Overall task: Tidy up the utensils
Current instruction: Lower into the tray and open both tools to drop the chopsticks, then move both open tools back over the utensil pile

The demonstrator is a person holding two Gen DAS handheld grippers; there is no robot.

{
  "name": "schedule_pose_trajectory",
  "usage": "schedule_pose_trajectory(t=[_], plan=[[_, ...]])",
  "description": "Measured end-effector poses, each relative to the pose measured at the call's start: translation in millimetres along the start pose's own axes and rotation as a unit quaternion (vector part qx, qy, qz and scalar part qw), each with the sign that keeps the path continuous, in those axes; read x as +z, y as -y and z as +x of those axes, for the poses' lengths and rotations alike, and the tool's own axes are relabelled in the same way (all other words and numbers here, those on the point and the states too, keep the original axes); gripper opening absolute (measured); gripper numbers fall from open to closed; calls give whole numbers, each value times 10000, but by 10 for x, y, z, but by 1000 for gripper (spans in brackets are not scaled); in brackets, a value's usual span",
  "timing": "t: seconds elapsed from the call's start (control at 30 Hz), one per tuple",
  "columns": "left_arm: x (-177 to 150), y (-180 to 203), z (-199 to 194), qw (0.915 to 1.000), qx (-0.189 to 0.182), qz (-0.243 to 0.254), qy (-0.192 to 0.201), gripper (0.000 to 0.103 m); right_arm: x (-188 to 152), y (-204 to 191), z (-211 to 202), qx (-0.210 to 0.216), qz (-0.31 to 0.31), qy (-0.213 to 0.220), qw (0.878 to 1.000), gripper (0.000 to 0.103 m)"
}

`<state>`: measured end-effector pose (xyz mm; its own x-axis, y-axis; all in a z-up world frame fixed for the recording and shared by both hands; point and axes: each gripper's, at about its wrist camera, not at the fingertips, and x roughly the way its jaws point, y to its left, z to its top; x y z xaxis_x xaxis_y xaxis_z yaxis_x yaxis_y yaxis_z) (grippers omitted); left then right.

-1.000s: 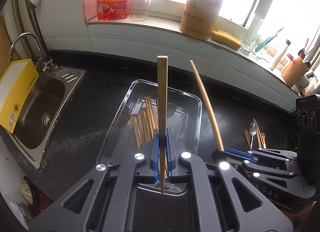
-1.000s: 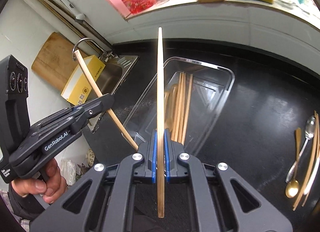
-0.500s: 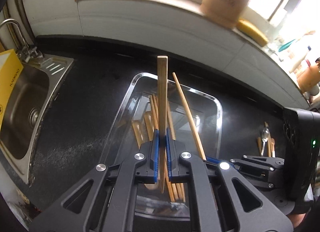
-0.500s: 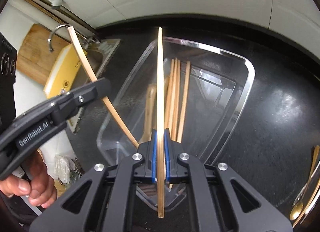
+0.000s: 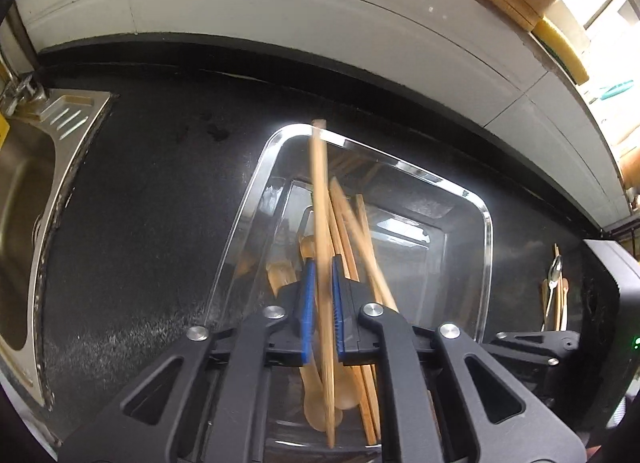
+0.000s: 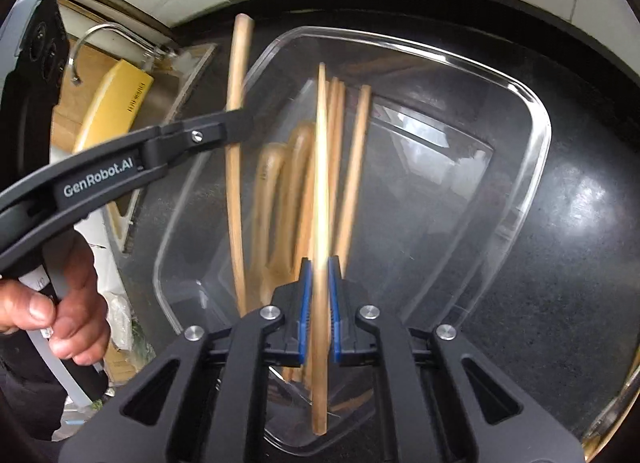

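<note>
Placing step: left gripper (image 5: 321, 299) and right gripper (image 6: 319, 299) each clamp one chopstick (image 5: 320, 199) (image 6: 320, 183) over the clear tray (image 6: 536, 167) of wooden utensils (image 6: 280, 183) on the black counter (image 5: 160, 183); next, probably lower and release both lengthwise.

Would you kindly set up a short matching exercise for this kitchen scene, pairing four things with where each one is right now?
Things:
1. chopstick in the left gripper
2. wooden spoons
3. metal spoon
4. yellow sponge

Places:
A. lying on the black counter, outside the tray
B. up on the windowsill ledge
C. clamped between blue pads, above the clear tray
D. lying on the bottom of the clear tray

Pairs: 1-C, 2-D, 3-A, 4-B
</note>
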<state>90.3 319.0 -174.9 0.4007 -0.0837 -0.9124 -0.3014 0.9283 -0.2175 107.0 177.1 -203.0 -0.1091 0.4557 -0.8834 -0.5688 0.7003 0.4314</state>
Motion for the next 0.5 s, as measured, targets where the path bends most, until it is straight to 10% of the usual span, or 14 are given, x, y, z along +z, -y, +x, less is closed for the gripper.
schedule_pose_trajectory(t=[0.03,0.07,0.13,0.2,0.5], plan=[[8,-10,-25,10000,-44,3,36,12,-57,8,-175,-93,-123,323,9994,79],[10,-16,-55,10000,-73,-12,67,22,-115,25,-332,-148,-225,605,9978,80],[-3,-27,-184,9997,-46,-55,254,97,-168,42,-503,-263,-324,728,9965,82],[-56,-32,-418,9967,-4,-78,806,97,-287,127,-722,-448,-333,893,9944,82],[-266,211,-923,9942,96,-142,1066,97,-780,393,-1415,-694,283,1522,9855,82]])
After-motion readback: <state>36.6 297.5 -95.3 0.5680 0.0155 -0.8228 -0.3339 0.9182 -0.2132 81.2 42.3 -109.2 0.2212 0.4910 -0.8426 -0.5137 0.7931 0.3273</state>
